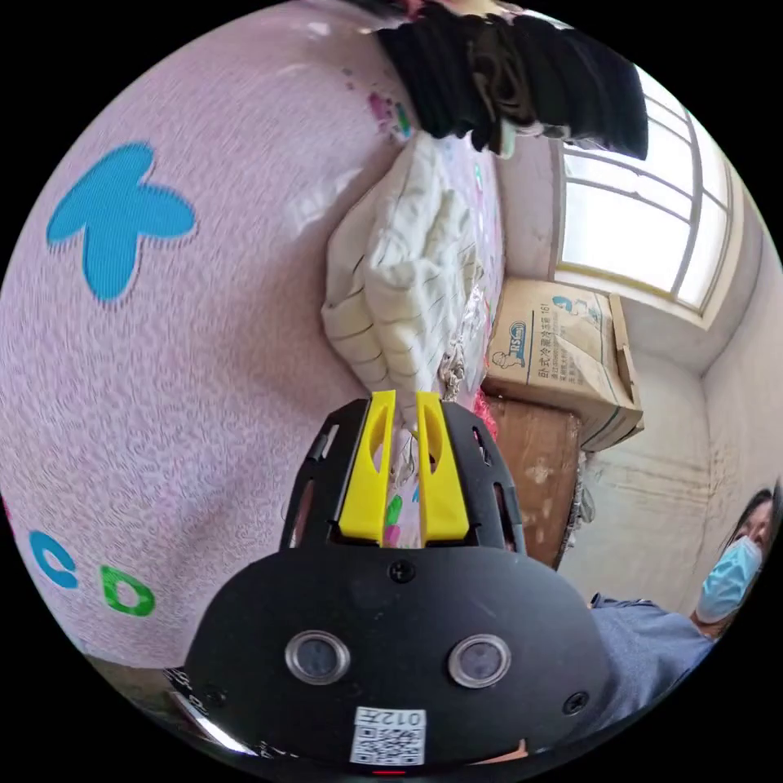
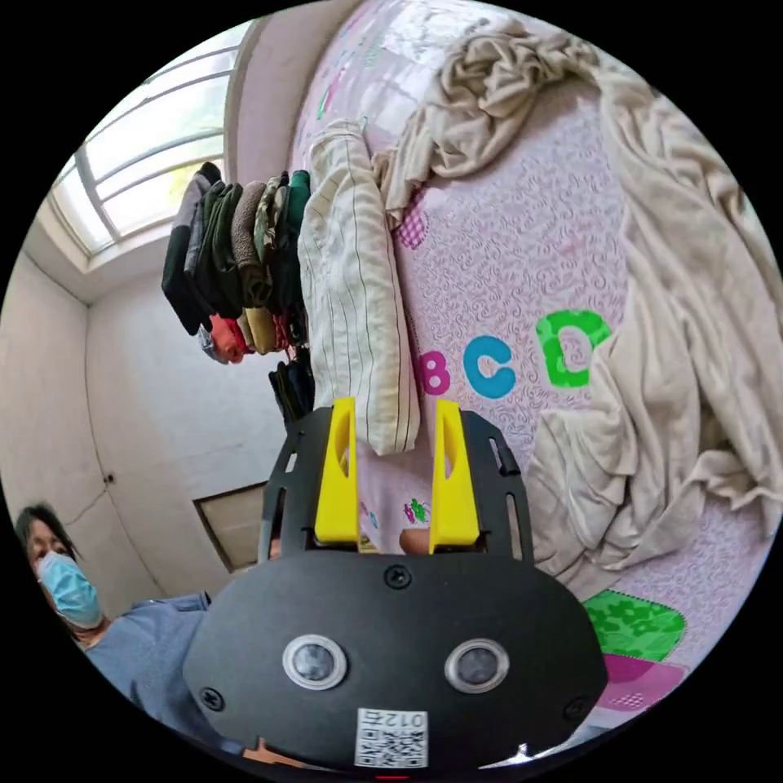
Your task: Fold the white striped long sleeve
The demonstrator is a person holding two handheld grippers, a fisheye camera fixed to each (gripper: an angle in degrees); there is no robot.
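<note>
The white striped long sleeve (image 1: 404,277) lies bunched and partly folded on the pink bedspread (image 1: 179,351). In the left gripper view, my left gripper (image 1: 405,408) has its yellow jaws drawn close together, pinching the near edge of the garment. In the right gripper view the same shirt (image 2: 351,302) appears as a long folded roll. Its near end sits between the jaws of my right gripper (image 2: 395,416), which stand wide apart and open.
A stack of folded dark clothes (image 2: 236,269) sits beside the shirt, also seen as a dark stack (image 1: 522,73). A crumpled beige sheet (image 2: 677,367) covers part of the bedspread (image 2: 506,269). A cardboard box (image 1: 563,351) stands by the window. A masked person (image 2: 65,579) is behind the grippers.
</note>
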